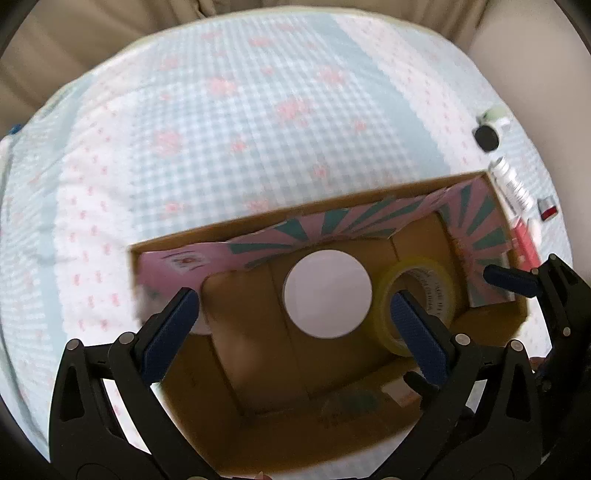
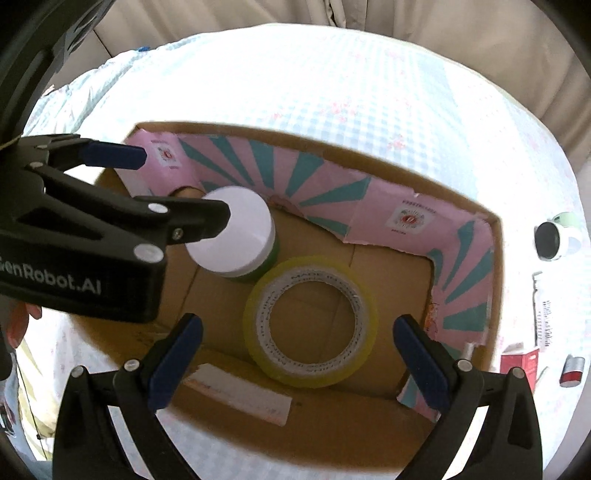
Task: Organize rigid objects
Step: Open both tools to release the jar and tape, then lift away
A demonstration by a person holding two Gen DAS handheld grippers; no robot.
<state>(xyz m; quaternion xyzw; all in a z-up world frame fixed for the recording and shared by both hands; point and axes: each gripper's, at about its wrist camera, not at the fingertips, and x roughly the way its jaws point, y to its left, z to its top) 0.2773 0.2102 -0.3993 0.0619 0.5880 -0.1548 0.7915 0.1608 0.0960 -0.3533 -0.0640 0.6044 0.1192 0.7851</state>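
Box [image 2: 496, 295] on checked cloth [image 2: 332, 92], holding white-lidded jar [image 2: 231, 232] near its far left corner and tape roll [image 2: 312, 321] just beside. Left gripper [image 1: 295, 299] wide above jar; right gripper [image 2: 299, 328] wide over tape.

Under everything I see a tablecloth [image 1: 258, 122], checked in pale blue and white with small pink flowers and plain pale-blue bands, spread out on all sides. Beyond its far edge hangs a beige curtain [image 2: 424, 26] in soft vertical folds, running round the top of both views. At the cloth's far left edge a small blue thing [image 1: 14, 130] shows, too small for me to tell what it is.
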